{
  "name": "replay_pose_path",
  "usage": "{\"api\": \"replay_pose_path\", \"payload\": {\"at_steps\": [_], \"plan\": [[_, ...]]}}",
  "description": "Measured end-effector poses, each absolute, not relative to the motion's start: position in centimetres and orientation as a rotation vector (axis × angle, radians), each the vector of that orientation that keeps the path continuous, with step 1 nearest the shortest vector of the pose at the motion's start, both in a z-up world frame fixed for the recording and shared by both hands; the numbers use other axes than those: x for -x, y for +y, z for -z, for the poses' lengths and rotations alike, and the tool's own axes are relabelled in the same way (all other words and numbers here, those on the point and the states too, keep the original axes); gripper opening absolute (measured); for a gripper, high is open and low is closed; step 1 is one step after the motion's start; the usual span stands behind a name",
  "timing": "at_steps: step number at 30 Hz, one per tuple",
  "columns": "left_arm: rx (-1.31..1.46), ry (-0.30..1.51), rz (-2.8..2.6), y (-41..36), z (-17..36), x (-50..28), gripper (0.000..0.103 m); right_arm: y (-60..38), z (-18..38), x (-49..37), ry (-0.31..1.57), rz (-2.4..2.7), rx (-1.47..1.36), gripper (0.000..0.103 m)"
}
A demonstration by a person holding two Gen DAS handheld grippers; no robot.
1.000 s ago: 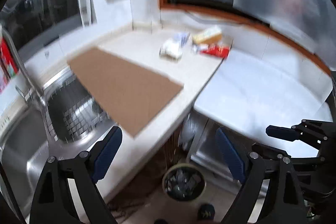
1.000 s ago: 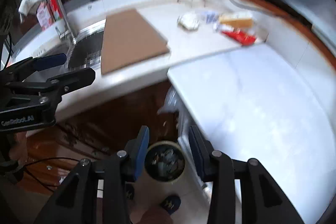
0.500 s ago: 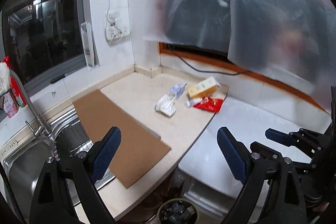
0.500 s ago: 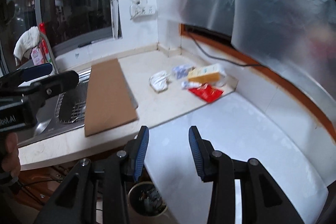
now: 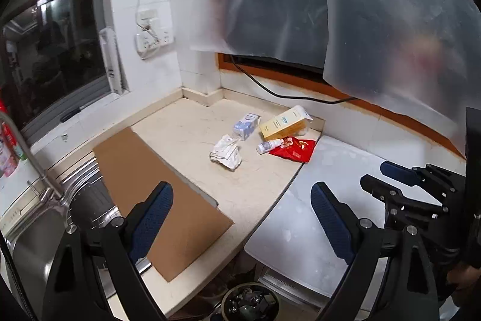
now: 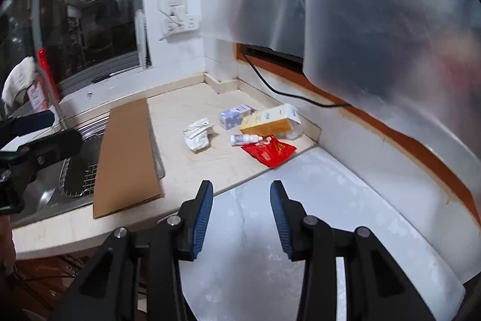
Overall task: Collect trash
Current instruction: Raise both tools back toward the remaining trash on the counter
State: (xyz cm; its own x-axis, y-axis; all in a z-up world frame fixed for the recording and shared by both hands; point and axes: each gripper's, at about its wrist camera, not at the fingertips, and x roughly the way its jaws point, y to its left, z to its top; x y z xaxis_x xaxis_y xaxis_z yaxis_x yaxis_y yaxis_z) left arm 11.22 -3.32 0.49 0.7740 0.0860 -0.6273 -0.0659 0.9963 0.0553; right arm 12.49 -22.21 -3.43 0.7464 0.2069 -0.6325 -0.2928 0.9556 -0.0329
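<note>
Trash lies in the far corner of the beige counter: a crumpled white paper (image 5: 226, 152) (image 6: 197, 135), a small blue-white box (image 5: 246, 127) (image 6: 234, 116), a yellow carton (image 5: 284, 123) (image 6: 270, 121), a small white bottle (image 5: 269, 146) (image 6: 245, 139) and a red wrapper (image 5: 293, 150) (image 6: 269, 152). My left gripper (image 5: 240, 209) is open and empty, well short of the trash. My right gripper (image 6: 241, 200) is open with a narrower gap and empty, above the white surface (image 6: 270, 230). The bin (image 5: 249, 301) with trash in it stands on the floor below.
A brown cardboard sheet (image 5: 156, 191) (image 6: 127, 152) lies over the counter and the sink (image 5: 36, 230) edge. A tap (image 5: 27, 152) stands at the left. A black cable (image 6: 288, 94) runs along the back wall. Frosted plastic sheeting (image 5: 360, 5) hangs above.
Both grippers have risen from near the floor bin to above counter height; the trash in the corner now sits in the middle of both views. Neither jaw gap has changed.
</note>
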Motion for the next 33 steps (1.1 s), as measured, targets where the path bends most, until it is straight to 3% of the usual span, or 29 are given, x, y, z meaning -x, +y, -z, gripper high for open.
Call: {"api": "replay_pose_path", "payload": {"at_steps": [9,19,25,33], "plan": [[-0.016,0.777,0.018,0.8,0.8,-20.8,0.092,-22.6,5.0,-18.1,0.772,-0.177,0.017,0.040],[0.080,0.939,0.091,6.5,8.3,-34.8,0.092,-20.0,7.7,-28.7,0.837,-0.011,-0.104,0.071],[0.091,1.025,0.077,7.7,13.6,-39.3,0.092,-19.9,9.6,-35.0,0.823,0.094,-0.268,0.086],[0.105,1.067,0.081,7.9,16.7,-41.1,0.092,-20.1,12.4,-40.7,0.845,0.248,-0.405,0.087]]}}
